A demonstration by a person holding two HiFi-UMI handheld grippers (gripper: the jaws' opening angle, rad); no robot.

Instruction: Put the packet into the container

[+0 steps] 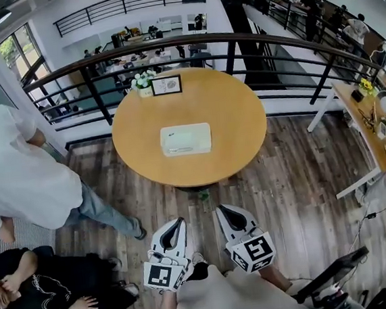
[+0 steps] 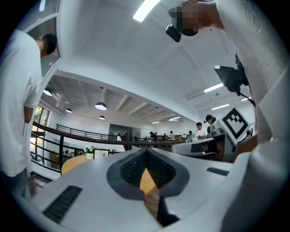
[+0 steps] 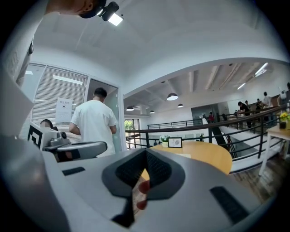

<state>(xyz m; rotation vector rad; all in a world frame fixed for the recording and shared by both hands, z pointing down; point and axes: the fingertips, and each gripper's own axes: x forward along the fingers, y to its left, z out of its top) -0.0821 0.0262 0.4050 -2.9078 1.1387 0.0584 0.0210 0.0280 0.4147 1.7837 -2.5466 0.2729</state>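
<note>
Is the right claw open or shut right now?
Shut. In the right gripper view the right claw has its jaws meeting at the tips, nothing held.

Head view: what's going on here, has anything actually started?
A person stands back from the round table, holding the left gripper and right gripper low near their body, both shut and empty. A white container sits mid-table, with a flower pot and framed sign at the far edge. No packet shows anywhere, and nothing is being handled.
</note>
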